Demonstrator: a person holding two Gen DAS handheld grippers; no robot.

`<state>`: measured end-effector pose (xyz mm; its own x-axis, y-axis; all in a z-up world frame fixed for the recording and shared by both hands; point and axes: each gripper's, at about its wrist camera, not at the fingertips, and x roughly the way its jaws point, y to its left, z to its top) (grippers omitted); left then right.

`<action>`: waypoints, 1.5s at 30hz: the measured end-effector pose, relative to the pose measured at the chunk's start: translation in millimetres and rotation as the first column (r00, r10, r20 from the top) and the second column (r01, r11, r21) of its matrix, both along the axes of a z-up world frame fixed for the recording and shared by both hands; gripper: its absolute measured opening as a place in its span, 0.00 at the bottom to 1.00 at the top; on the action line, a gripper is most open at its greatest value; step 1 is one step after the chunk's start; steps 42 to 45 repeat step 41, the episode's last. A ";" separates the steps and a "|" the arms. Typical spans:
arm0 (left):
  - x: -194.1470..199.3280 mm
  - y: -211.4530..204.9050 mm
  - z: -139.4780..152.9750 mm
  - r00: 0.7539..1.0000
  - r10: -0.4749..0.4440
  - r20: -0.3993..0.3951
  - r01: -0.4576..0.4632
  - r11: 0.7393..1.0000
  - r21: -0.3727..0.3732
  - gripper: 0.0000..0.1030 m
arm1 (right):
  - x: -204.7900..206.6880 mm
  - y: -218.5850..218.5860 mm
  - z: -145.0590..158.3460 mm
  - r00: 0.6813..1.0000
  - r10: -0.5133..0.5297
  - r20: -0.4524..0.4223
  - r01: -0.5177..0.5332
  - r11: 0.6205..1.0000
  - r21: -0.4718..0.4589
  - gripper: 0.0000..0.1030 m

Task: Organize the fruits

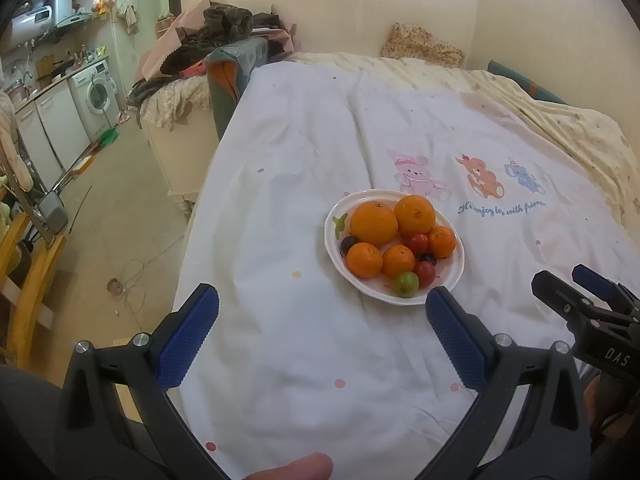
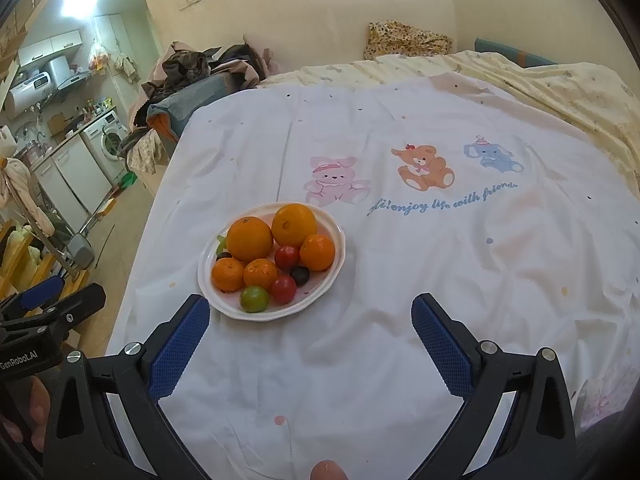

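A white plate [image 1: 452, 276] [image 2: 338, 240] sits on the white bed sheet and holds two large oranges [image 1: 373, 223] [image 2: 249, 239], three small mandarins [image 1: 363, 260] [image 2: 227, 274], red cherry tomatoes [image 1: 424, 273] [image 2: 283, 289], dark grapes [image 1: 348, 243] [image 2: 299, 275] and a green fruit [image 1: 406, 284] [image 2: 254, 299]. My left gripper [image 1: 322, 304] is open and empty, short of the plate, which lies ahead and to the right. My right gripper [image 2: 310, 314] is open and empty, short of the plate, which lies ahead and to the left. Each gripper shows at the other view's edge.
The sheet [image 2: 420, 264] has cartoon animals printed on it beyond the plate. A cream quilt [image 2: 560, 88] lies at the far right. The bed's left edge drops to the floor [image 1: 120, 216]. A clothes pile [image 1: 216, 40] and a kitchen with a washing machine [image 1: 98, 94] stand at the left.
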<state>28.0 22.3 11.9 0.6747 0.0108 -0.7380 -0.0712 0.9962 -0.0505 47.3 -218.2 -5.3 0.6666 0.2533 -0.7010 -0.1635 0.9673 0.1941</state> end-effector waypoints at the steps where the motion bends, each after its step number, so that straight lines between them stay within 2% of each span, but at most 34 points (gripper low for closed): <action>1: 0.0 0.1 0.0 1.000 -0.001 0.000 0.001 1.000 0.001 0.99 | -0.3 0.5 -0.2 1.000 0.000 0.000 0.000 1.000 -0.002 1.00; 45: -1.6 1.0 -3.3 1.000 0.012 -0.005 -0.012 1.000 0.015 0.99 | -1.7 3.6 1.7 1.000 -0.004 0.006 0.004 1.000 -0.018 1.00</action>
